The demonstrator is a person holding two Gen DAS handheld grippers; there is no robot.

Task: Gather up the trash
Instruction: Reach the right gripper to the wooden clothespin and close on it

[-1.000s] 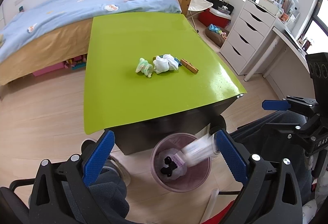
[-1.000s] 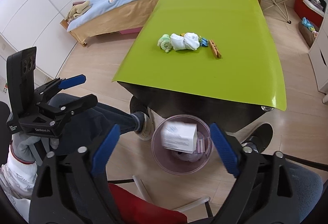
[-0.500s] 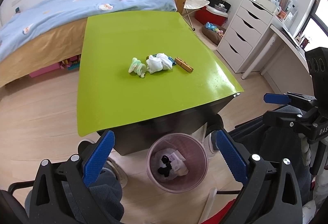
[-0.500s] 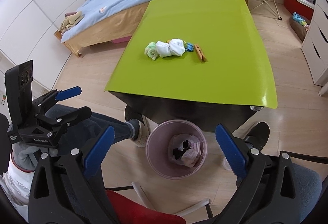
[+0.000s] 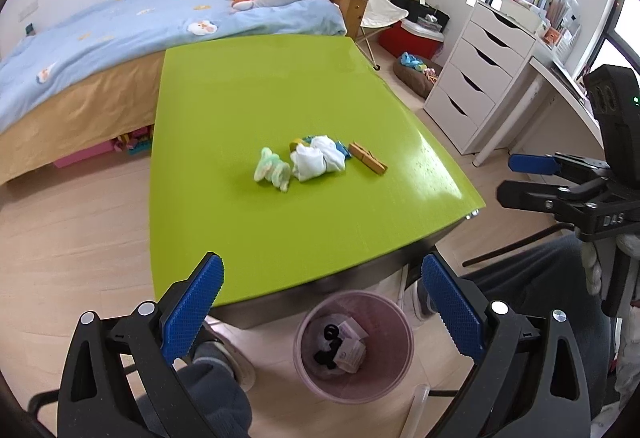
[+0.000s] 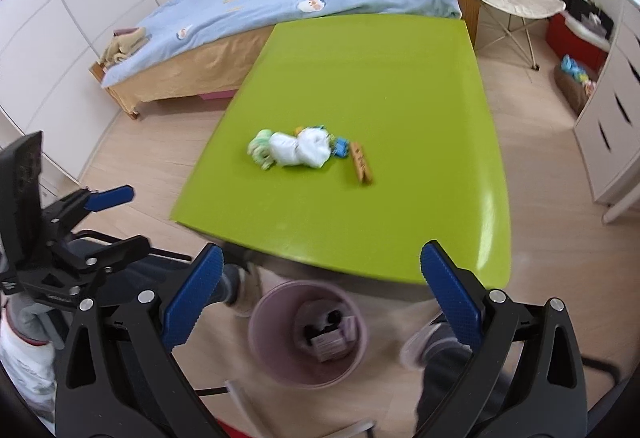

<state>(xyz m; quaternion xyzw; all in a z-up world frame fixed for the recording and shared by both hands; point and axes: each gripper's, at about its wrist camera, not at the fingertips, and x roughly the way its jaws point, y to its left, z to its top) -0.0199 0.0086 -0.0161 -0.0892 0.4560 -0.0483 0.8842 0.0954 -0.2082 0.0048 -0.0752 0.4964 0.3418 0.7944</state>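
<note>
Left gripper (image 5: 322,302): jaws wide, nothing between them. Right gripper (image 6: 320,292): likewise wide and empty, poised over the near table edge. Pink bin (image 5: 354,346): on the floor just below the near edge of the table, already holding a small white packet and a dark item; this part of the collection reads as done. Green table (image 5: 240,85): a cluster remains near its middle, well apart from both grippers. Contents, left to right: pale green crumpled wad (image 5: 273,170); white crumpled wad (image 5: 317,162) touching it, with a blue scrap (image 6: 341,149) just beside; wooden clothespin (image 5: 368,162) at the right end. Judged status: partly complete, several pieces outstanding; whether the clothespin counts as trash cannot be told.
</note>
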